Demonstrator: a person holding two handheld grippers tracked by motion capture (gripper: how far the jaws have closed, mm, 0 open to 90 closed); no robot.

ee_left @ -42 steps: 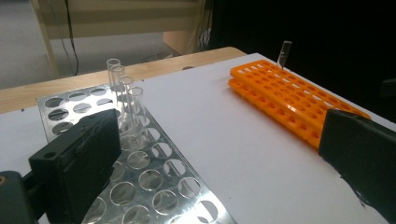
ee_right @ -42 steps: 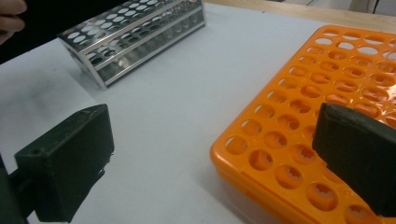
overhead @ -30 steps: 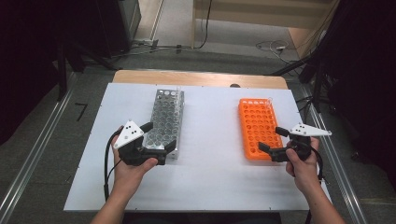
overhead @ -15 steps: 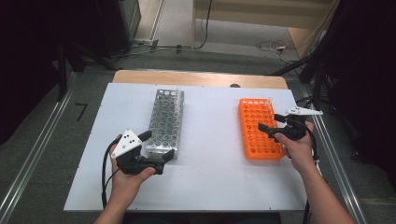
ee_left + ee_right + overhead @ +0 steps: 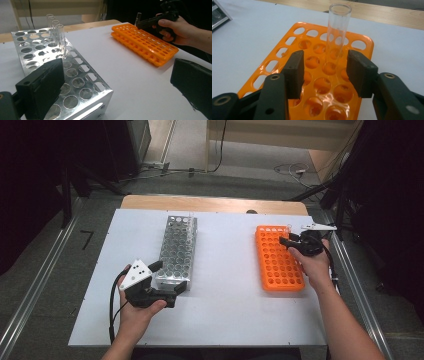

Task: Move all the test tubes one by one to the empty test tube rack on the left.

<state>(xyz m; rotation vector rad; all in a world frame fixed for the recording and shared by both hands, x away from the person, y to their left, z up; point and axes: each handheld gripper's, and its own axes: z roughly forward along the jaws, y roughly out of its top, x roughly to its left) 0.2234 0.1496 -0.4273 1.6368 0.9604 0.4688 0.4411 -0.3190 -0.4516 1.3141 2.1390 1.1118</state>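
Note:
A clear glass tube [image 5: 338, 32] stands upright in a far hole of the orange rack [image 5: 277, 262]. My right gripper [image 5: 324, 72] points at it, and the tube is just ahead between the jaw tips. Its jaws have just been closing, but the pads stand apart from the glass, so it is open. In the high view this right gripper [image 5: 286, 240] hovers over the rack's far right part. My left gripper [image 5: 169, 276] is open at the near end of the metal rack [image 5: 177, 247]; one jaw is over the rack, the other over the table. Several glass tubes [image 5: 56, 31] stand at that rack's far end.
Both racks lie on a white board [image 5: 225, 310] on the table, with a wide bare strip between them. A wooden edge [image 5: 210, 204] runs along the far side. Metal rails flank the board left and right.
My right gripper has travelled from the orange rack's near end to its far end, and its jaws have narrowed around the tube's position. The left hand has barely shifted.

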